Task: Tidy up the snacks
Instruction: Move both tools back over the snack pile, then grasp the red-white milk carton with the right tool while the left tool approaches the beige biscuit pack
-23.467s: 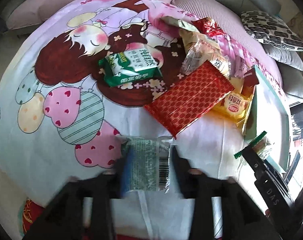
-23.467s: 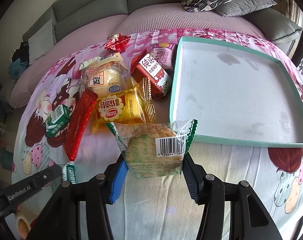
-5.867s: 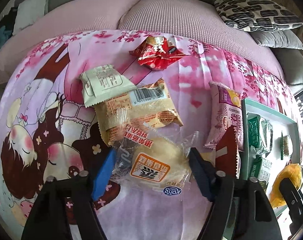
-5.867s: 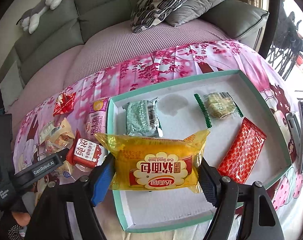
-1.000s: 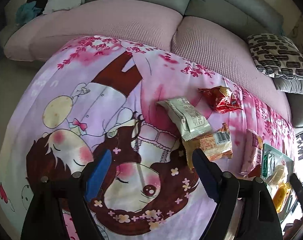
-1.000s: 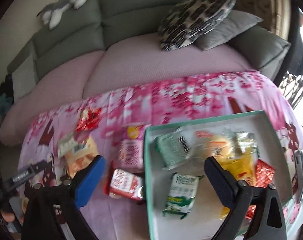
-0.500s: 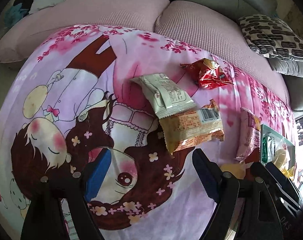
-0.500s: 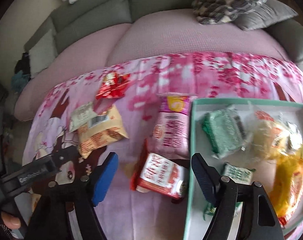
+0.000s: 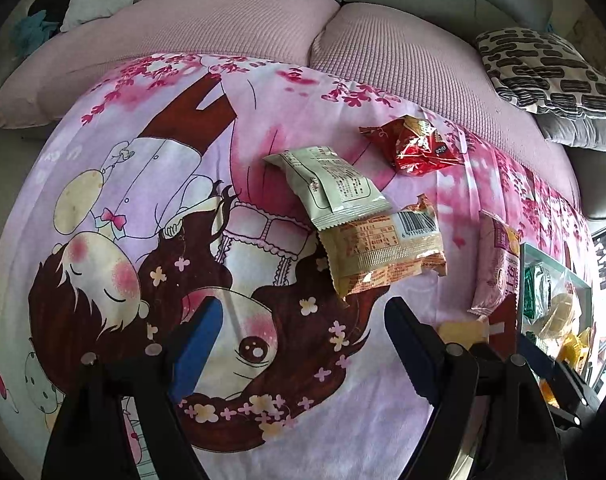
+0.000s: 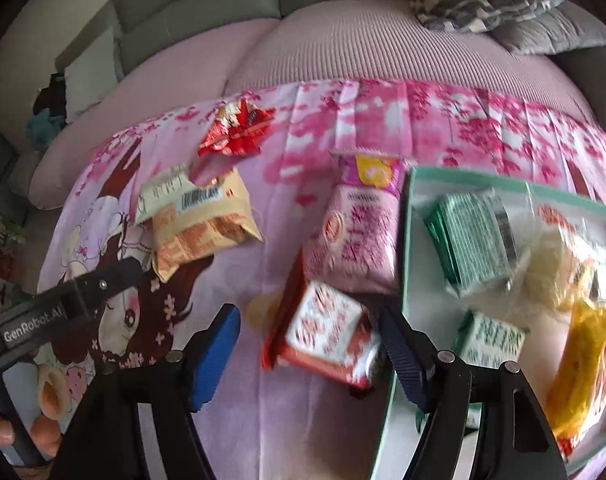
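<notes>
Pink sheet (image 10: 263, 420) — red carton (image 10: 327, 340) lies askew, long axis diagonal.

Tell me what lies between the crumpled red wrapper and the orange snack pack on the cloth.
A pale green packet lies between the red wrapper and the orange pack, its corner overlapping the pack; clearest in the left wrist view.

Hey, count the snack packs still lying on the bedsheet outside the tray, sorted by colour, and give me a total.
Shiny red pack: 1
Pale green pack: 1
Tan-orange pack: 1
Pink pack: 1
Red-and-white pack: 1
Total: 5
</notes>
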`<act>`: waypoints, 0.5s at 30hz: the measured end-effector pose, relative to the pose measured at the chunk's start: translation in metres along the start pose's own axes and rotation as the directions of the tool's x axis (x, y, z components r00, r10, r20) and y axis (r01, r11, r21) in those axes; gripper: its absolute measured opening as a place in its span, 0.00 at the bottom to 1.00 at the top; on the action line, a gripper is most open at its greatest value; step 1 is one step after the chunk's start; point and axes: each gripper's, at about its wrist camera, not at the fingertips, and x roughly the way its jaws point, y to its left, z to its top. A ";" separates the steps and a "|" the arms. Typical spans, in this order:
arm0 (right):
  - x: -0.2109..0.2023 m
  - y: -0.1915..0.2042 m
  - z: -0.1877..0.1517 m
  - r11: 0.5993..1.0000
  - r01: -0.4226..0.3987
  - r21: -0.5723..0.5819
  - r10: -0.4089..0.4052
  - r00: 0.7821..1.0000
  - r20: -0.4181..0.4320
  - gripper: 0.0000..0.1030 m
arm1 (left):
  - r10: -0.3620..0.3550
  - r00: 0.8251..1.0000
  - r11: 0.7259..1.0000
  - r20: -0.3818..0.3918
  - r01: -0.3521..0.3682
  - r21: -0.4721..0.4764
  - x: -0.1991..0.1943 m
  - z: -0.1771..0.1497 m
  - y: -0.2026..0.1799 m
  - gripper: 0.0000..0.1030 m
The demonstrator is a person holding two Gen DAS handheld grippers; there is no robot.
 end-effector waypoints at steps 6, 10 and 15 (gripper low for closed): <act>-0.004 -0.002 -0.006 1.000 -0.027 -0.009 0.027 1.000 -0.012 0.73 | 0.004 1.000 1.000 0.002 -0.004 0.019 -0.003 -0.005 -0.006 0.81; -0.004 0.004 -0.005 0.996 0.021 -0.086 -0.020 1.000 0.011 0.72 | 0.008 1.000 0.999 0.003 -0.008 0.032 -0.004 -0.006 -0.009 0.81; 0.001 0.012 -0.003 0.980 0.073 -0.185 -0.065 0.997 0.049 0.68 | 0.013 1.000 0.999 0.000 -0.013 0.039 -0.004 -0.007 -0.011 0.81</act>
